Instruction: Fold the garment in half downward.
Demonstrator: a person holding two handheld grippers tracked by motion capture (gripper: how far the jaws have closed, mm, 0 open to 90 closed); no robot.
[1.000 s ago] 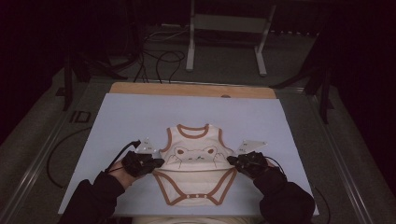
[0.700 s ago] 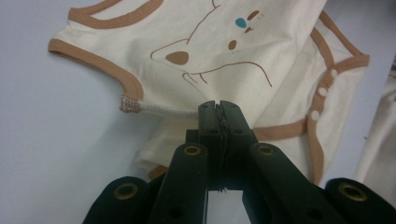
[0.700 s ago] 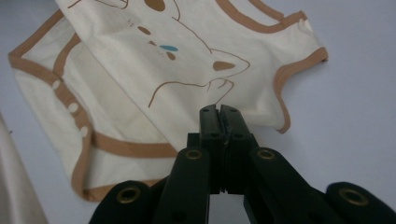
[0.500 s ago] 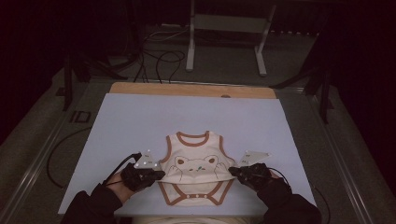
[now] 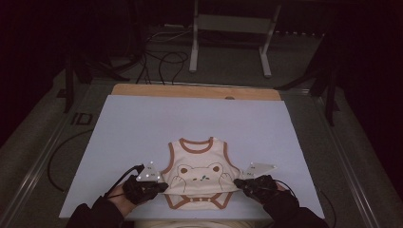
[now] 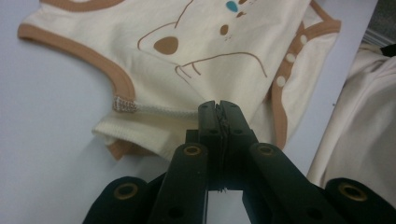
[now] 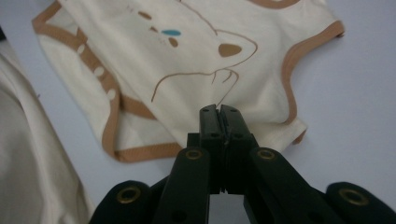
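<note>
A cream baby bodysuit [image 5: 199,171] with brown trim and a bear print lies flat on the pale mat [image 5: 142,123], close to the near edge. My left gripper [image 5: 164,186] is shut on the bodysuit's left side seam [image 6: 154,109], just below the armhole. My right gripper [image 5: 237,183] is shut on the opposite side edge [image 7: 261,116]. In the left gripper view the jaws [image 6: 218,106] are pressed together on the cloth. The right gripper [image 7: 218,109] looks the same. The snap flap [image 7: 100,74] with its white snaps lies partly under the printed front.
A wooden strip [image 5: 195,91] borders the mat's far edge. Beyond it stand a metal frame [image 5: 233,28] and floor cables [image 5: 161,59]. A cable [image 5: 57,156] loops off the mat's left side. The person's cream garment [image 6: 359,130] hangs at the near edge.
Both grippers have drawn back toward the person, holding the bodysuit's sides. The garment slid nearer and its front now overlaps the snap flap.
</note>
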